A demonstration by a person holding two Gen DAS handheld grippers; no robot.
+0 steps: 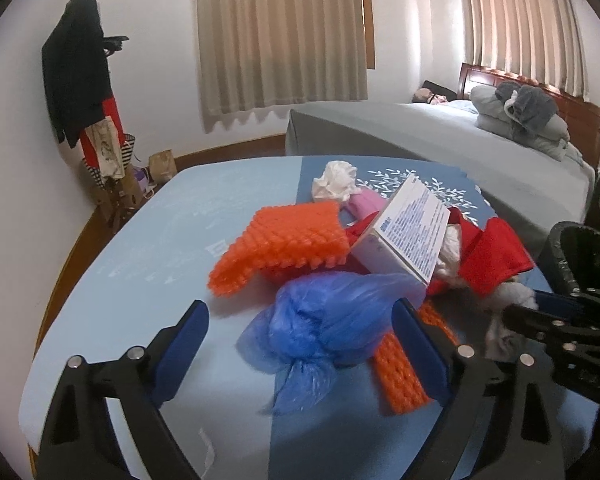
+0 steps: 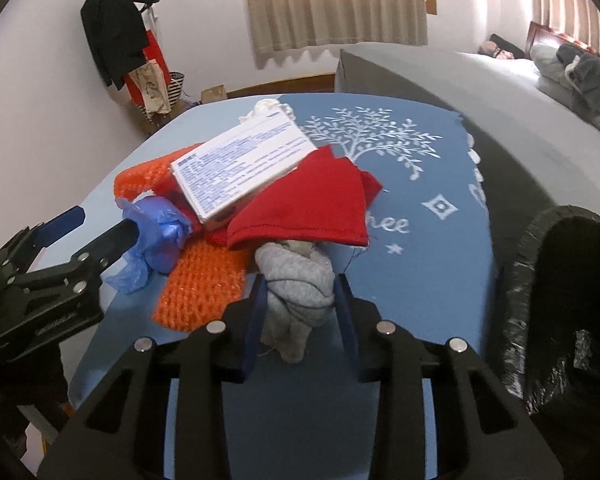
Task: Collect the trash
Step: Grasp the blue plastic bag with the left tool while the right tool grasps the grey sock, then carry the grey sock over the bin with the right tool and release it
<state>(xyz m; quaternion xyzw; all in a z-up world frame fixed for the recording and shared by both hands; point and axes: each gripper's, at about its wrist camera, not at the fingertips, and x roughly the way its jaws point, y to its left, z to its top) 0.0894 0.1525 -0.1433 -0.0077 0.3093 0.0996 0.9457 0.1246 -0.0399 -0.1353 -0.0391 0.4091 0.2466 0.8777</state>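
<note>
Barely begun: your right tool [image 2: 300, 300] pinches the grey sock wad [image 2: 296, 280], your left tool [image 1: 300, 344] gapes around the blue bag [image 1: 324, 320], everything else heaped on the bench [image 1: 140, 240], bin [image 2: 572, 300] waiting alongside.

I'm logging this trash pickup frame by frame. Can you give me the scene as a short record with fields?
surface: table with blue tree-print cloth
left gripper: open, fingers either side of the blue plastic bag
right gripper: fingers close around the grey knotted rag
pile: white box on top of red cloth and orange netting
bin: black-lined trash bin at the table's right
</note>
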